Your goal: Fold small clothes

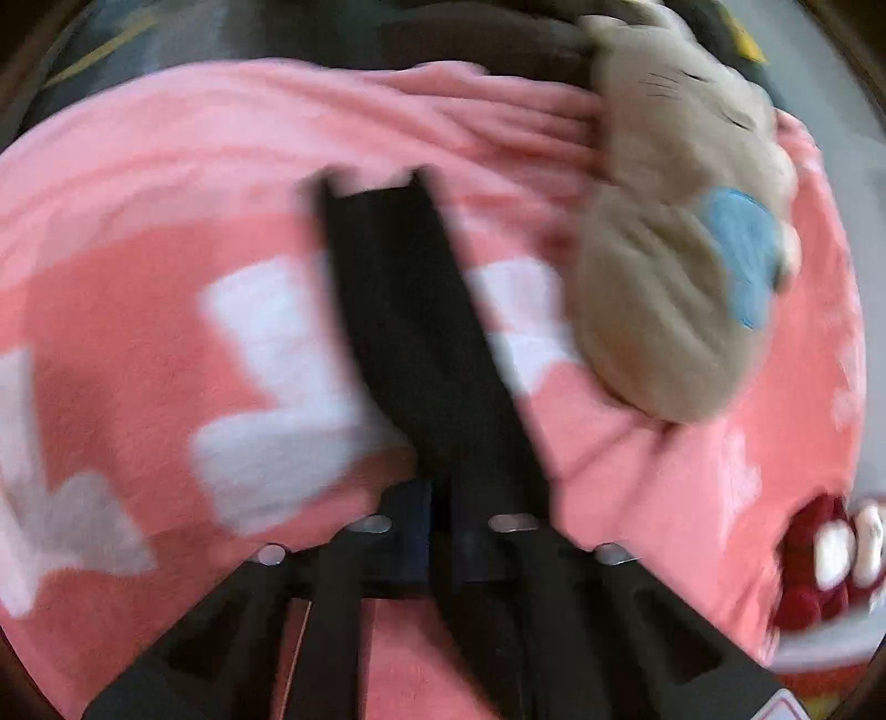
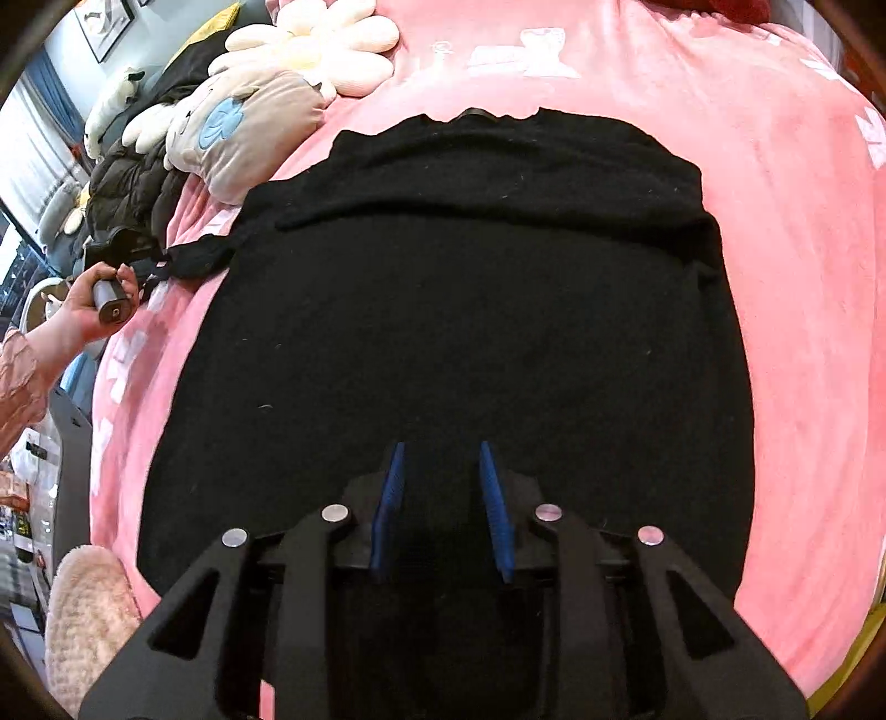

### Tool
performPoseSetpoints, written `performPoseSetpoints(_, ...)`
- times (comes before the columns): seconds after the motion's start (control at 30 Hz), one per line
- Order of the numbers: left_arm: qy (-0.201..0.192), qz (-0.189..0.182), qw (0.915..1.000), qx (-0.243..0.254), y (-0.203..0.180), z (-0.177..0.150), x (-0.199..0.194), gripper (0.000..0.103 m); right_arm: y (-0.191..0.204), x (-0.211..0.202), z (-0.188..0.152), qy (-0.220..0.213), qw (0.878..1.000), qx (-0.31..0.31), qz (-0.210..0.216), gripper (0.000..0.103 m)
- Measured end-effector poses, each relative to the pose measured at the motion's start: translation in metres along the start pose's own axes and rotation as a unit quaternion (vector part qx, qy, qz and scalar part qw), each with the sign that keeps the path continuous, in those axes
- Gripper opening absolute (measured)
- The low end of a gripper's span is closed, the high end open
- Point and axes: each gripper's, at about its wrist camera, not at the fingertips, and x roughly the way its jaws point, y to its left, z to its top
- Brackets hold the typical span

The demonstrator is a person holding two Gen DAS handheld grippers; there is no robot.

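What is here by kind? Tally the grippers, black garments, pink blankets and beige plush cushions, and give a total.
Grippers: 2 (left gripper, right gripper)
Black garment: 1
Pink blanket: 1
Beige plush cushion: 1
Total: 5

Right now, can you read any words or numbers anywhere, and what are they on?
None can be read.
White shapes on the pink blanket: a pattern, too blurred to read as letters.
White marks near the blanket's far edge in the right wrist view: too small to read.
Framed picture on the wall: too small to tell.
Black garment and grey plush: no text shows.
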Motion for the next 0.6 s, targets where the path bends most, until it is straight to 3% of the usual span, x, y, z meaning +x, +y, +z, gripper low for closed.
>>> performPoseSetpoints(0.07,-0.034,-0.021,0.9972,0.063,-0.032,-0.004,-0.022,0.003,-0.002,-0.002,-0.002,0.0,1.0,0.001,-0.001,0.027)
performPoseSetpoints(0.17,-0.064,-0.058,0.9766,0.197,-0.107,-0.034,-0.065,0.002,-0.01,0.0,-0.003,-0.002,1.0,0.015,-0.003,0.028)
performPoseSetpoints(0.23,-0.063,-0.108,0.9544,0.271,-0.16,-0.075,-0.098,0.003,-0.019,0.001,-0.004,-0.003,1.0,0.03,-0.002,0.028)
performPoseSetpoints(0.3,-0.053,-0.15,0.9248,0.346,-0.211,-0.13,-0.125,0.003,-0.026,0.0,-0.003,-0.006,0.999,0.046,-0.004,0.028)
performPoseSetpoints(0.37,-0.018,-0.178,0.899,0.4,-0.245,-0.186,-0.131,0.005,-0.037,-0.004,-0.002,-0.013,0.998,0.064,-0.001,0.028)
performPoseSetpoints(0.4,0.01,-0.184,0.885,0.427,-0.259,-0.223,-0.127,0.013,-0.041,-0.005,0.0,-0.016,0.998,0.069,-0.002,0.029)
performPoseSetpoints(0.43,0.045,-0.182,0.8765,0.443,-0.266,-0.259,-0.116,0.042,-0.046,-0.007,0.0,-0.018,0.997,0.073,-0.005,0.033)
performPoseSetpoints(0.5,0.094,-0.169,0.8689,0.456,-0.262,-0.314,-0.094,0.075,-0.06,-0.013,0.002,-0.026,0.996,0.083,-0.018,0.04)
performPoseSetpoints(0.6,0.127,-0.141,0.8565,0.48,-0.236,-0.381,-0.074,0.073,-0.083,-0.026,0.011,-0.041,0.995,0.086,-0.028,0.04)
